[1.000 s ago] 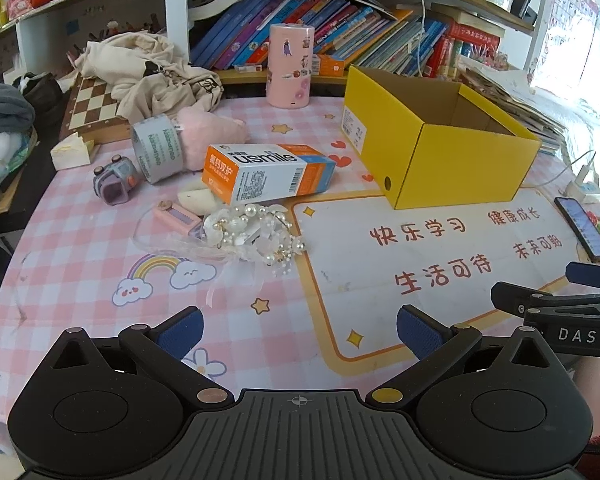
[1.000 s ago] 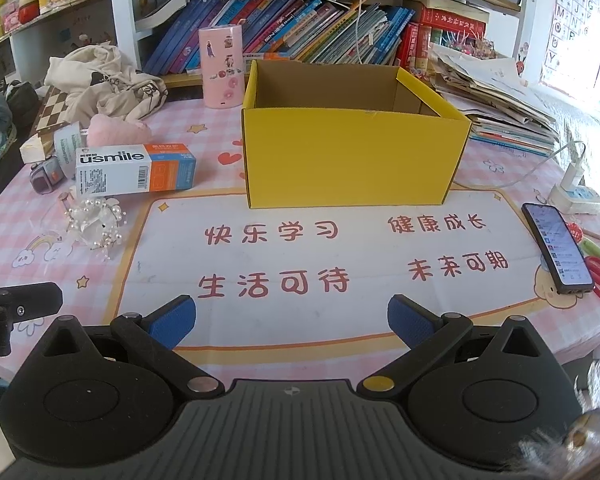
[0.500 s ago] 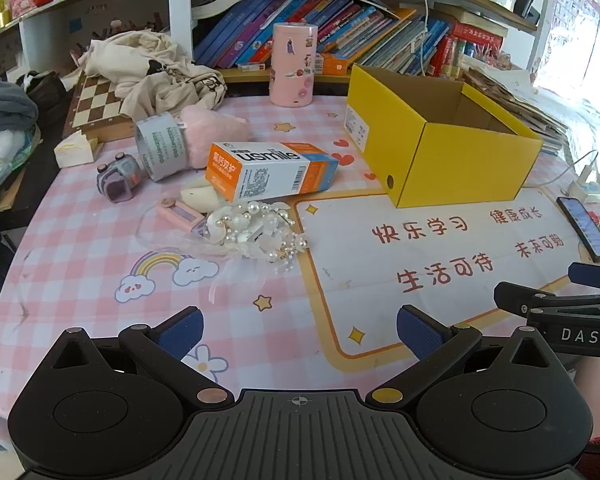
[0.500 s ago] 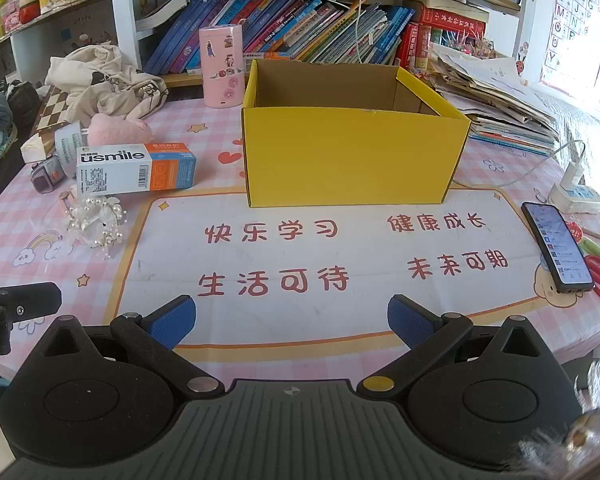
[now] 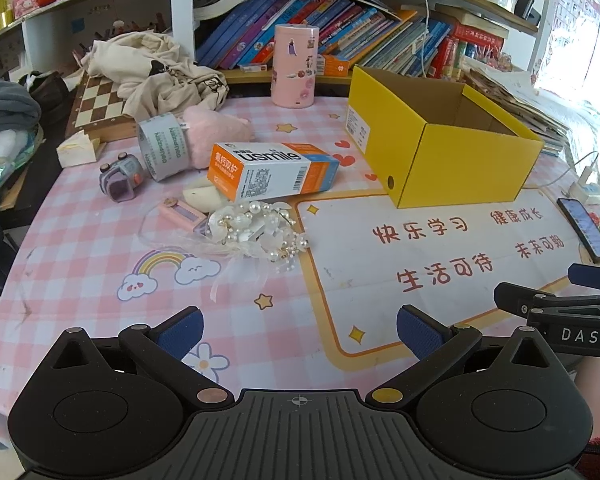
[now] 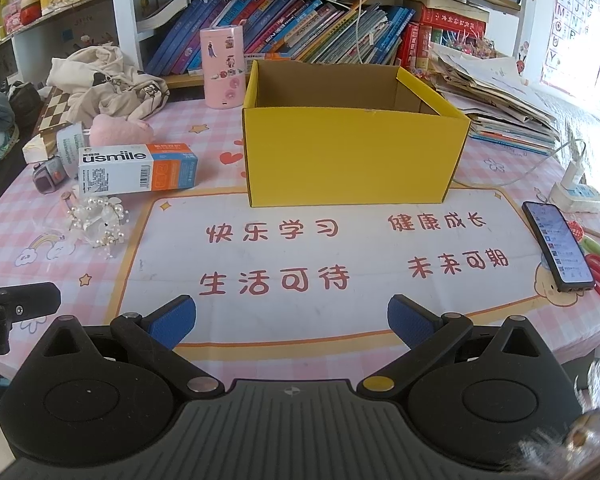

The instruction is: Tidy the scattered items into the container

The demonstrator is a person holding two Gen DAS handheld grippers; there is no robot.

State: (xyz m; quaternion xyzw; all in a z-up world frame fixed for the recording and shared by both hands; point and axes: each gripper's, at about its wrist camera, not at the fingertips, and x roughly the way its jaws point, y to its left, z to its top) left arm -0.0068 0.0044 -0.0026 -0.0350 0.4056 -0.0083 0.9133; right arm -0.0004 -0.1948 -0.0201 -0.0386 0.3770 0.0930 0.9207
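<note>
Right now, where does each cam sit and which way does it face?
Left wrist: on the left gripper, facing the clutter around the usmile box; open fingers, right gripper's tip at right.
Right wrist: on the right gripper, squarely facing the yellow box; open fingers, left gripper's tip at left.
Shared: both boxes, pearl bundle, phone.

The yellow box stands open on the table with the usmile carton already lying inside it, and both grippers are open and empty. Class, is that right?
One thing is wrong. The usmile carton is not inside the yellow box; it lies on the table beside it, as the right wrist view shows. Left gripper and right gripper are open and empty.
</note>
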